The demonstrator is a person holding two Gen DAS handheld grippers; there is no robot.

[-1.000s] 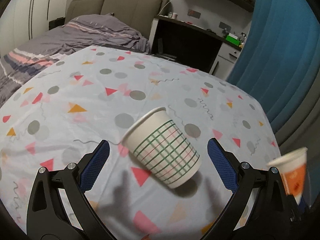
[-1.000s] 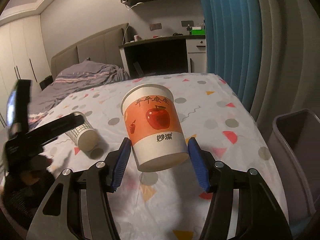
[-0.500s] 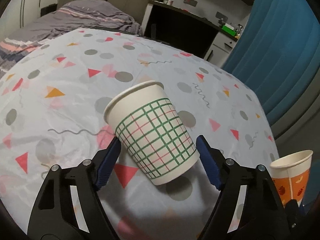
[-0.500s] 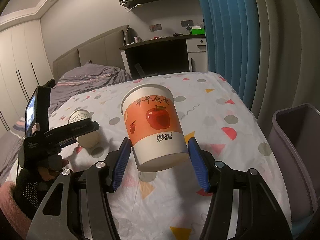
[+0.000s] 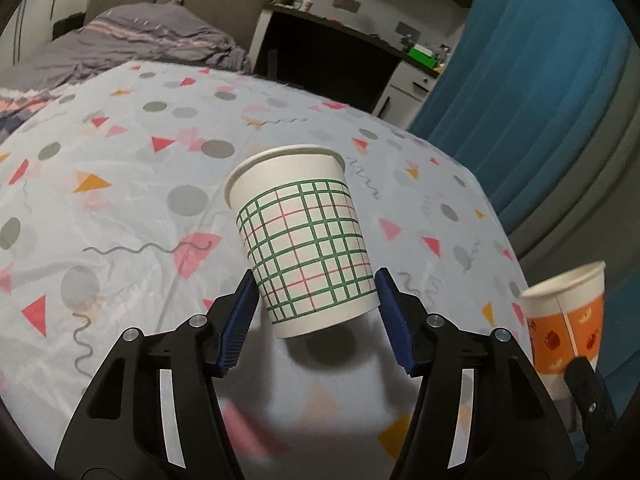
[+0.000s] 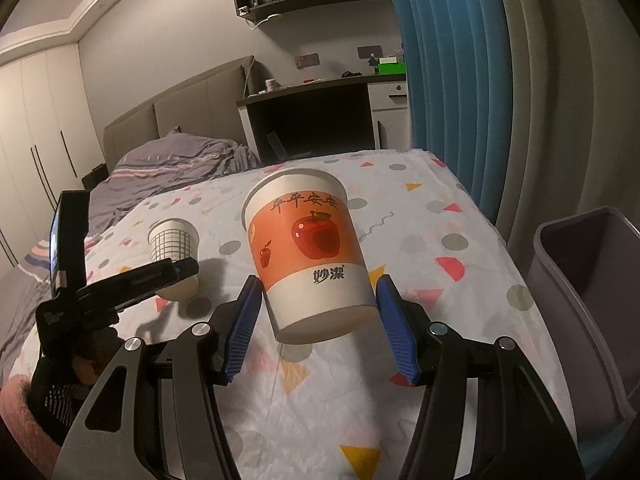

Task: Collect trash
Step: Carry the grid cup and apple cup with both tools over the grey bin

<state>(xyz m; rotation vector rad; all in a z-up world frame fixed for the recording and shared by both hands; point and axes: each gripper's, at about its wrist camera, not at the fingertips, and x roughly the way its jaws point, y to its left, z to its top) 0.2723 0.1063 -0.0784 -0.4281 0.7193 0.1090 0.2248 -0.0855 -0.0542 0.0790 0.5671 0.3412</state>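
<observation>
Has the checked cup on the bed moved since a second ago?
Yes. The checked cup lay tilted beside a grey dot on the sheet; now it is raised upright, away from it.

White paper cup (image 5: 308, 240): green and pink grid.
Orange paper cup (image 6: 312, 256): red apples, white base band.
Pale tablecloth (image 5: 120, 200): grey dots, coloured triangles.
Plastic bin (image 6: 592, 300): grey.

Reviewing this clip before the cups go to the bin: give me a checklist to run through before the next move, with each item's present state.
1. Right gripper clamped on the apple cup: ok, both pads press its base.
2. Left gripper firm on the checked cup: cannot tell; jaws are closing, pads at its sides.
3. Checked cup clear of the tablecloth: ok; a shadow lies beneath it.
4. Bin open: ok, no lid.
5. Bin has room: cannot tell; its bottom is hidden.
</observation>
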